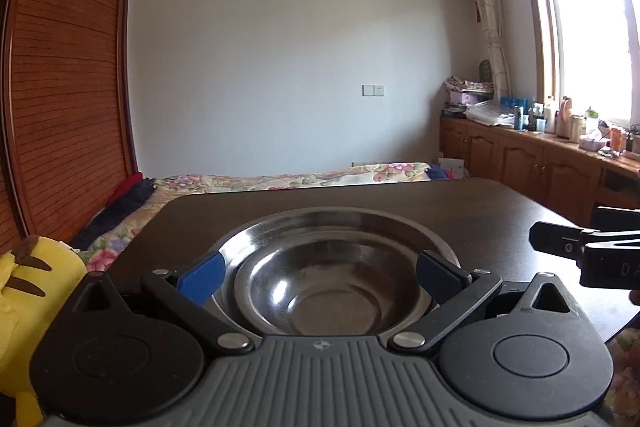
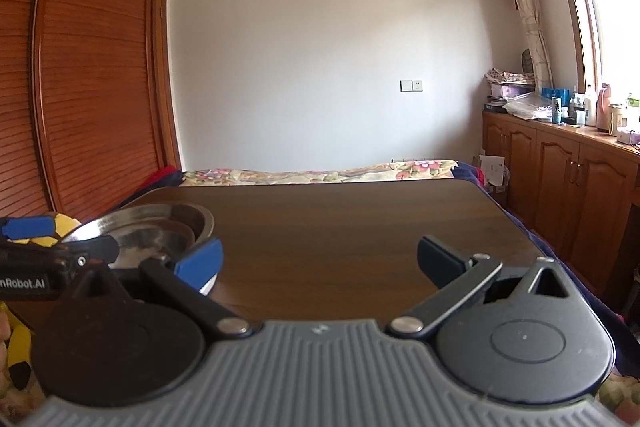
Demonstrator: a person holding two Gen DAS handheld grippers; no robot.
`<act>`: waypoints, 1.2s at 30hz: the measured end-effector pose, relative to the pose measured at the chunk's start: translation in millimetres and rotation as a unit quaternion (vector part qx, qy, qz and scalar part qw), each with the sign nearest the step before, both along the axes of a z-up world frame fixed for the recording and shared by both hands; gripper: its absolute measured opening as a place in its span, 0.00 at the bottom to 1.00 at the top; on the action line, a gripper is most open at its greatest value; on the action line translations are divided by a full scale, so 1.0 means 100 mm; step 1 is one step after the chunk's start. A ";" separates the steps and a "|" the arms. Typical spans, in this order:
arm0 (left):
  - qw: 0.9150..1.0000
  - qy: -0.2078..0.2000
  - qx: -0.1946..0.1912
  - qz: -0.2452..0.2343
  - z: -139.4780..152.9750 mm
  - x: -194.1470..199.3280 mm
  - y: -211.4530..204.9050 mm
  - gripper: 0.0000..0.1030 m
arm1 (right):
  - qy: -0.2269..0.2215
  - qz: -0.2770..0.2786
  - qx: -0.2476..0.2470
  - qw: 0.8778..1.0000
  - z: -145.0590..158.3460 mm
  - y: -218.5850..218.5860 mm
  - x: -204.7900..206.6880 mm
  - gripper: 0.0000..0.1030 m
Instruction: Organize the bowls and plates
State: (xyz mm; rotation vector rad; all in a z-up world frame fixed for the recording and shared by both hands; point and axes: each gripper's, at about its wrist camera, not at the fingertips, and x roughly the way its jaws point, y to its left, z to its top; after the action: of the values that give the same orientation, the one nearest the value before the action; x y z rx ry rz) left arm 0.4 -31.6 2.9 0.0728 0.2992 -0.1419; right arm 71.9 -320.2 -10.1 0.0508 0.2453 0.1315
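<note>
A small steel bowl (image 1: 324, 279) sits nested inside a wider steel bowl (image 1: 336, 223) on the dark wooden table (image 1: 460, 211). My left gripper (image 1: 320, 277) is open, its blue pads (image 1: 202, 277) standing either side of the inner bowl; whether they touch it I cannot tell. In the right wrist view the nested bowls (image 2: 160, 231) lie at the table's left side, with the left gripper (image 2: 76, 239) in front of them. My right gripper (image 2: 320, 263) is open over bare table (image 2: 340, 219), holding nothing. One of its black fingers (image 1: 560, 245) shows at the right edge.
A yellow plush toy (image 1: 28, 279) lies off the table's left corner. A bed with a floral cover (image 1: 300, 179) is behind the table. A wooden wardrobe (image 1: 68, 87) stands at left, and low cabinets (image 1: 520, 155) crowded with bottles at right.
</note>
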 end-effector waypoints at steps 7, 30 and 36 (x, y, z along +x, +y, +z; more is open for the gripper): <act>1.000 0.001 -0.003 0.007 -0.01 0.00 0.02 1.00 | 0.000 -0.002 -0.001 1.000 0.00 -0.03 -0.02 1.00; 1.000 0.003 -0.004 0.007 -0.02 0.01 0.03 1.00 | 0.002 -0.001 -0.002 1.000 -0.01 -0.07 -0.03 1.00; 1.000 0.003 -0.004 0.007 -0.02 0.01 0.03 1.00 | 0.002 -0.002 -0.001 1.000 0.00 -0.06 -0.02 1.00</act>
State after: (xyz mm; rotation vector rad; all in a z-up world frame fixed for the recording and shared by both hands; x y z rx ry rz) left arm 1.1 -28.3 1.4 0.0625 0.3052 -0.1290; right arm 69.7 -326.4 -10.1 0.0500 0.2488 0.1274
